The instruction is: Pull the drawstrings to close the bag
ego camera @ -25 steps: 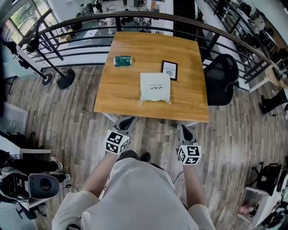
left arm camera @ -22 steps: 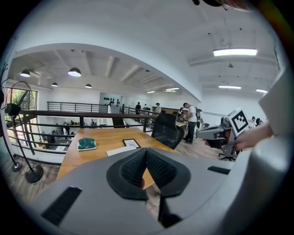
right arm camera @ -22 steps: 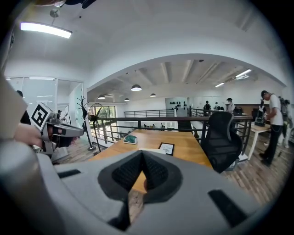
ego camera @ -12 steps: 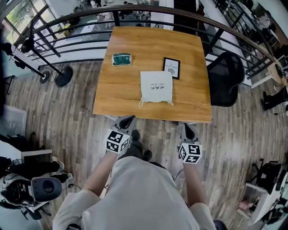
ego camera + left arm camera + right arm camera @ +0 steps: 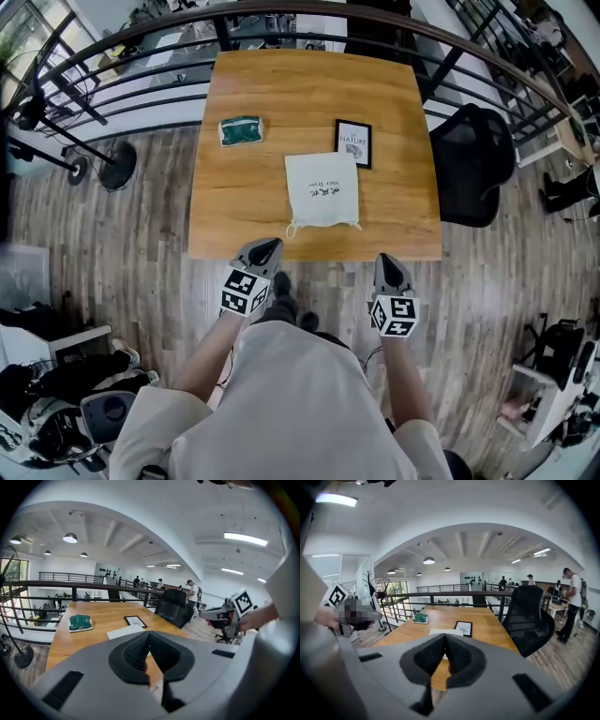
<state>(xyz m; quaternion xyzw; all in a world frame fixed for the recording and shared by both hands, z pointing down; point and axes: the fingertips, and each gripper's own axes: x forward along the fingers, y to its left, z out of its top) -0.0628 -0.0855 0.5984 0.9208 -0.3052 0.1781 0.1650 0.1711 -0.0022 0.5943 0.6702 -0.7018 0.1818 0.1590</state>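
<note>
- Both grippers have come forward since a second ago. The left gripper (image 5: 270, 247) now has its tip over the near edge of the table (image 5: 234, 225), where earlier it sat short of that edge above the floor. The right gripper (image 5: 385, 262) has drawn up to the same edge.
- Across the head view the table has slid down the picture toward the person, so the bag lies nearer to both tools than before.
- Left gripper: its fingers are pressed together with nothing between them. Its own view shows the dark pads meeting in one seam.
- Right gripper: its fingers are likewise together and empty.
- The white bag (image 5: 322, 189) lies flat on the wooden table, toward the 6 o'clock edge, with dark print on its face.
- The bag's mouth faces 6 o'clock, and the drawstrings (image 5: 292, 228) loop out at both near corners and rest on the wood.
- From the bag, the left gripper sits at 7 o'clock and the right at 5 o'clock. Neither touches the cloth or the strings.
- A green pouch (image 5: 241, 130) lies at 10 o'clock from the bag, well apart.
- A framed card (image 5: 353, 143) sits at 1 o'clock, just beside the bag's far corner.
- A black office chair (image 5: 472, 164) stands at 3 o'clock from the table.
- A metal railing (image 5: 281, 14) curves round the 12 o'clock side.
</note>
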